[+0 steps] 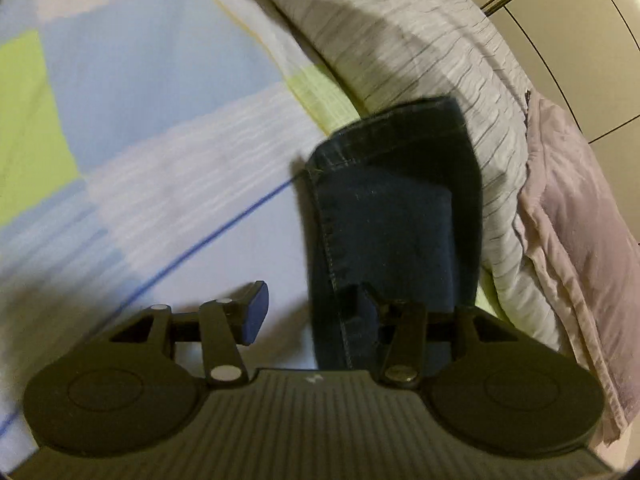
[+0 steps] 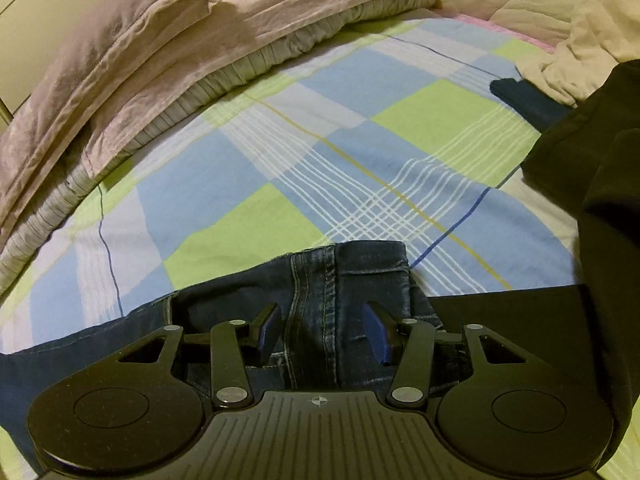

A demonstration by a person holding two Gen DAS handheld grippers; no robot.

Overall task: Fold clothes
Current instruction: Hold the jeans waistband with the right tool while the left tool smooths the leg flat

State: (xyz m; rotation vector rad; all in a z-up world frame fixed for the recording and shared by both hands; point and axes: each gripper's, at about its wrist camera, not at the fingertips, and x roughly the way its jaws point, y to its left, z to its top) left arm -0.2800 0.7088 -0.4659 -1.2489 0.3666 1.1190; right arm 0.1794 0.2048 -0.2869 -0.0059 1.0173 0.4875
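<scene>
Dark blue jeans [image 1: 392, 208] lie as a long strip on the checked bed sheet [image 1: 140, 120], running away from me beside the pillows. My left gripper [image 1: 312, 314] stands open at the strip's near end. Its right finger is over the denim, its left pad [image 1: 256, 312] over bare sheet, and nothing is pinched. The picture is blurred. In the right wrist view a bunched fold of the jeans [image 2: 320, 280] with a double seam rises between the pads of my right gripper [image 2: 323, 330], which is shut on it. More denim spreads to the lower left.
A striped grey pillow [image 1: 400, 40] and a pink pillow [image 1: 572, 208] line the sheet's far side, with wardrobe doors [image 1: 560, 20] behind. In the right wrist view a black garment [image 2: 600, 200], a small dark blue cloth [image 2: 528, 100] and a beige quilt [image 2: 540, 20] sit on the right.
</scene>
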